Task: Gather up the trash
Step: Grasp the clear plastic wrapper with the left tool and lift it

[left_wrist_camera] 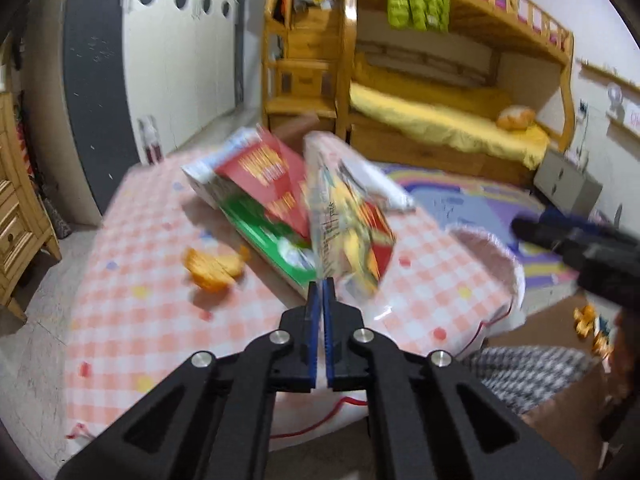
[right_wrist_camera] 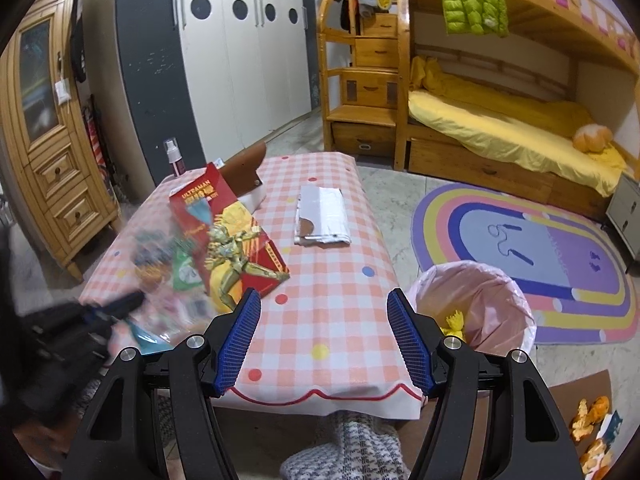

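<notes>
While the left tongs are clenched on the lower edge of a clear plastic wrapper with red and yellow print, the wrapper stands up in front of them, above the desk with the pink checked cloth. To the left of these tongs a piece of orange peel lies on the cloth. Just behind the wrapper, a red and green box sits tilted on the desk; the view is blurred, so I cannot tell if the two touch. To the right of the left tongs, beside the desk edge, stands the trash bin with a pink bag, and the right tongs show as a dark blurred shape at the far right. In the right wrist view, the same wrapper with the gold figure is ahead and to the left of the right tongs, which are released, with the blue pads wide apart and nothing between them. Straight ahead of them, further on the desk, lies a torn white and brown packet. To their right and lower, the bin holds something yellow. Far right on the floor, more orange peels lie on a brown board.
</notes>
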{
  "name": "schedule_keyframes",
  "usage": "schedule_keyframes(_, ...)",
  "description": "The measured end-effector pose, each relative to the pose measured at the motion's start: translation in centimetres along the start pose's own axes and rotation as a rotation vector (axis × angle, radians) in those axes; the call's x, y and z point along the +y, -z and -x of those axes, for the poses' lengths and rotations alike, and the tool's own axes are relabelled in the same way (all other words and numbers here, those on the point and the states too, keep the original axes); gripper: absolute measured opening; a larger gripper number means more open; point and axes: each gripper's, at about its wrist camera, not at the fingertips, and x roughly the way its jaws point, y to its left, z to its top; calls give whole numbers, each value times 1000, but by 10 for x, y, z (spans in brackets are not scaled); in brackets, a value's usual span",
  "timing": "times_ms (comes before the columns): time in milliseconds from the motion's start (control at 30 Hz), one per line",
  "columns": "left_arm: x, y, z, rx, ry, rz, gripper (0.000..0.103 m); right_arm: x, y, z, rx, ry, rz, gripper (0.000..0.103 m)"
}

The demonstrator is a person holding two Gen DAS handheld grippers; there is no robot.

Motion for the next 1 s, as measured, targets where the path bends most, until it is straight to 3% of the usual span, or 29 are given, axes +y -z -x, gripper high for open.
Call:
schedule_keyframes(100,18,-14,23,-56,-45,30,0,8,-9,-4,-13,-15,18,66)
schedule_keyframes(300,48,-29,17,-47,-187,13,0,36,-25,-40,6,-68,88,66)
schedule_keyframes(467,80,-30,-4,69,-199,83,0,53,-25,-71,44,-116,110,66)
schedule_keyframes(700,99,-26,-18,101,-180,123,0,57,-23,-87,80,-169,83,66)
schedule_keyframes(900,102,-44,7,-23,-238,144,0,55,-23,-89,84,-185,68,66)
schedule_keyframes(1000,100,-50,9,-50,-308,108,0,51,-24,-90,89,-188,48,66)
